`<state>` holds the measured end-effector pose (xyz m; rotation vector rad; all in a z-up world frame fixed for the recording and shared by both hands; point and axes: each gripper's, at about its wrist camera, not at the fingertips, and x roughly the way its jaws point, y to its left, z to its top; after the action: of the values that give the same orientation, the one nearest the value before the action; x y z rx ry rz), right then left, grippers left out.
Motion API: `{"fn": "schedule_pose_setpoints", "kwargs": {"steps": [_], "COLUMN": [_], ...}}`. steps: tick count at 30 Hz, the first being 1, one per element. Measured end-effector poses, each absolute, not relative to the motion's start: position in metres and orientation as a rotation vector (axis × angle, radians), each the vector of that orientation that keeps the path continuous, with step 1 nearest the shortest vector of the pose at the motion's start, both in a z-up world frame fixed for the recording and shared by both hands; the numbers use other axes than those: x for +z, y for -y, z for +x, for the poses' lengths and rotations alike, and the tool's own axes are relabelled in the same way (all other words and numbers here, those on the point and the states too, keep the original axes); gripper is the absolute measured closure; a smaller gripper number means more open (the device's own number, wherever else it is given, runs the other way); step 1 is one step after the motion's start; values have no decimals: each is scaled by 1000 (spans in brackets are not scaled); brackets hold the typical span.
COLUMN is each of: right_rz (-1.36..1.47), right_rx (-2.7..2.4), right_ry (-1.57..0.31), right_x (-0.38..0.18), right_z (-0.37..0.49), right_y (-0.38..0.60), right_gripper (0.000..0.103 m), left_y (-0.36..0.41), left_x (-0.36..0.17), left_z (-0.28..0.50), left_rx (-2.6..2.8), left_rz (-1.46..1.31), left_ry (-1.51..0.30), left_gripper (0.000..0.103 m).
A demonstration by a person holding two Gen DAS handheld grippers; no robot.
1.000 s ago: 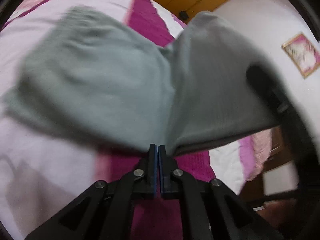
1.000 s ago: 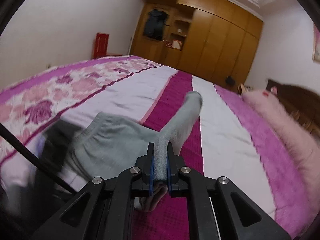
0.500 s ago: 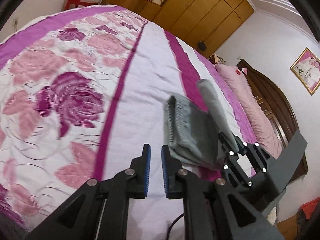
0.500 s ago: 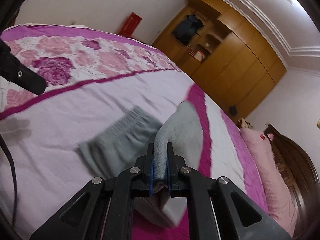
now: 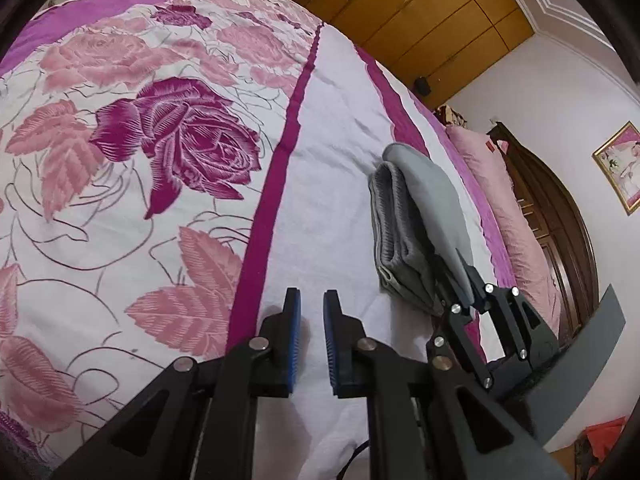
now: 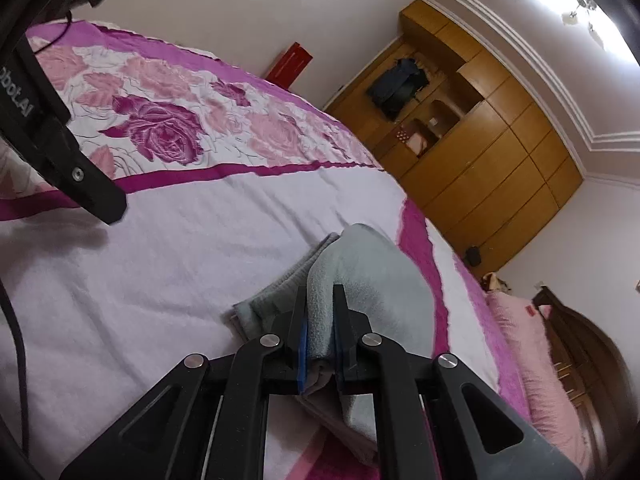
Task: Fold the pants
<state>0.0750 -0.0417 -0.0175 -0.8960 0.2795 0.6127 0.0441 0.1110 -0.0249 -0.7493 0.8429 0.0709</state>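
The grey pants [image 5: 416, 224] lie folded into a compact stack on the bed, ribbed waistband at the near left edge. My right gripper [image 6: 320, 320] is shut on the top layer of the pants [image 6: 360, 280] at its near edge; it also shows in the left wrist view [image 5: 460, 292]. My left gripper [image 5: 311, 320] is open and empty, left of the stack and just above the white sheet. Its finger [image 6: 92, 196] shows at the left of the right wrist view.
The bed [image 5: 160, 140] has a pink and magenta rose cover with a white band. A pink pillow [image 5: 508, 208] lies by the dark headboard on the right. A wooden wardrobe [image 6: 500, 140] stands at the far wall.
My left gripper has let go of the pants, opened and drawn back to the left. The pants leg came down over the stack, still held by my right gripper.
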Motion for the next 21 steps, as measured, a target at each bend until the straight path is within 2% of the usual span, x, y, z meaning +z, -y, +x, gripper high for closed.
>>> {"fn": "schedule_pose_setpoints", "kwargs": {"steps": [2,5,7,9,11,16,18,20,21], "right_rz": [-947,-926,-845,-717,-610,-415,-380,-330,-302], "right_rx": [611,623,685,756,789,720,647,599,582], "right_ry": [-284,-275,-310,-345,-380,-461,-498,-539,-560], "right_x": [-28,-23,-10,8,19,26,16,2,-4], "right_z": [76,71,68,65,69,100,114,125,130], "right_y": [37,39,49,69,91,151,172,190,198], "right_gripper": [94,85,74,63,58,56,56,56,56], "left_y": [-108,-105,-104,-101,-93,-78,-78,-81,-82], "left_x": [-27,-23,-15,-7,-4,-13,-17,-18,-16], "left_z": [48,56,65,79,101,154,165,170,171], "left_rx": [70,53,10,-62,-179,-260,-241,-219,-225], "left_rz": [-741,-728,-736,-766,-799,-834,-849,-870,-879], "left_ry": [-863,-880,-874,-870,-884,-931,-941,-930,-922], "left_gripper": [92,91,84,63,55,56,72,82,83]}}
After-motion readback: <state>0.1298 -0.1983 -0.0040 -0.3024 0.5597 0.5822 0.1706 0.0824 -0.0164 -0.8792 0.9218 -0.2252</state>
